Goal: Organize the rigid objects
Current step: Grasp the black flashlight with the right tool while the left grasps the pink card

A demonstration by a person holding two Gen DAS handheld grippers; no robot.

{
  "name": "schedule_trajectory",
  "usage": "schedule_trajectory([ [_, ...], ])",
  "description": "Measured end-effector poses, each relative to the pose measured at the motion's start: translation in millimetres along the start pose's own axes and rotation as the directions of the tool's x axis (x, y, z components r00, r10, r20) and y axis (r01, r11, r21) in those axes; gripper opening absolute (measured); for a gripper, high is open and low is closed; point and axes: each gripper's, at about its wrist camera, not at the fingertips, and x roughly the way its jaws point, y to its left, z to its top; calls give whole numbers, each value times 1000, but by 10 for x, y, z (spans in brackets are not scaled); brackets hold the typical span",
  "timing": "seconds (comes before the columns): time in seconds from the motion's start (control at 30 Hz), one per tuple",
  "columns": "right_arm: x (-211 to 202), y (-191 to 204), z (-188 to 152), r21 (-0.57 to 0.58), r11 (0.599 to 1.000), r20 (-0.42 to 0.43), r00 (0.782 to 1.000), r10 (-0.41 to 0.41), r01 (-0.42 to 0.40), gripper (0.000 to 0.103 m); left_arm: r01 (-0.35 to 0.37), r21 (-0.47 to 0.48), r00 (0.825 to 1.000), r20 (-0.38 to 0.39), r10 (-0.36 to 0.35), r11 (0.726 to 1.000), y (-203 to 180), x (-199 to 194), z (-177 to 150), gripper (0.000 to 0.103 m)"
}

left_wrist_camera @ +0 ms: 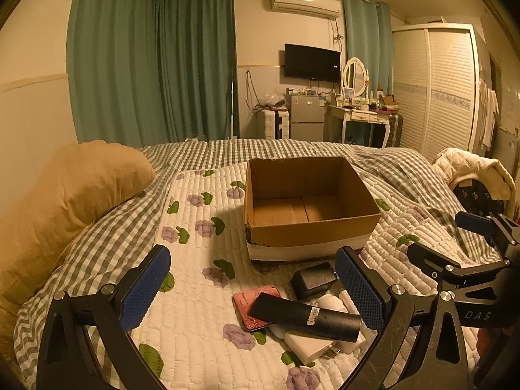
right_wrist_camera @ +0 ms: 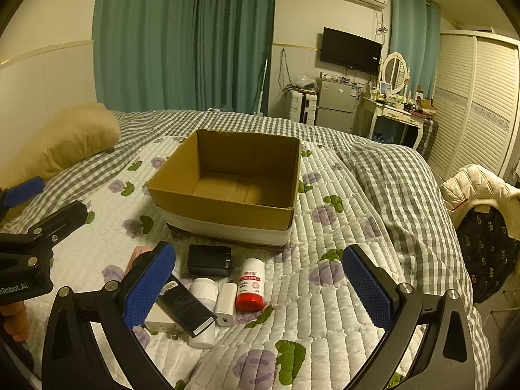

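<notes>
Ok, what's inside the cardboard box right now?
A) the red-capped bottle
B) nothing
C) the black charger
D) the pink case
B: both wrist views show the cardboard box with a bare floor, while the red-capped bottle and black charger lie on the quilt in front of it.

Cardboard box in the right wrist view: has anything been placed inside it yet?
No. The cardboard box shows only its bare brown floor, while the red-capped bottle and black charger lie on the quilt in front of it.
</notes>
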Motion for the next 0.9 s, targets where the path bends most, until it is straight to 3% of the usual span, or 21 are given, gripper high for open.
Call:
schedule_trajectory([
  [0.2, 217, 173, 69, -87, 994, -68, 996, 59, -65, 103, -104, -4, 990, -100, 103, 995, 184, 232, -31, 103],
  [0.33, 593, 420, -22, -158, 975, -195, 973, 125, -157, 103, -123, -35, 972, -207, 113, 992, 340, 485, -211, 103],
  [0.43, 910, 637, -179, -172, 947, -320, 925, 206, -270, 101, -150, -25, 957, -255, 139, 988, 393, 605, -323, 103],
  [0.63, 1417, 880, -426, -117, 920, -489, 828, 275, -375, 83, -164, -35, 948, -282, 148, 986, 465, 672, -408, 103],
  [0.73, 1497, 868, -458, -126, 933, -489, 839, 237, -337, 78, -156, -42, 946, -293, 137, 987, 472, 707, -427, 103],
  [0.8, 1452, 842, -436, -120, 933, -469, 848, 248, -339, 59, -150, -39, 944, -301, 131, 988, 466, 740, -440, 103],
  [0.83, 1447, 838, -429, -116, 932, -463, 849, 256, -344, 43, -146, -36, 944, -305, 128, 989, 462, 759, -449, 103],
  [0.9, 1419, 795, -424, -112, 936, -452, 856, 252, -335, 42, -141, -27, 942, -313, 125, 990, 441, 786, -461, 103],
])
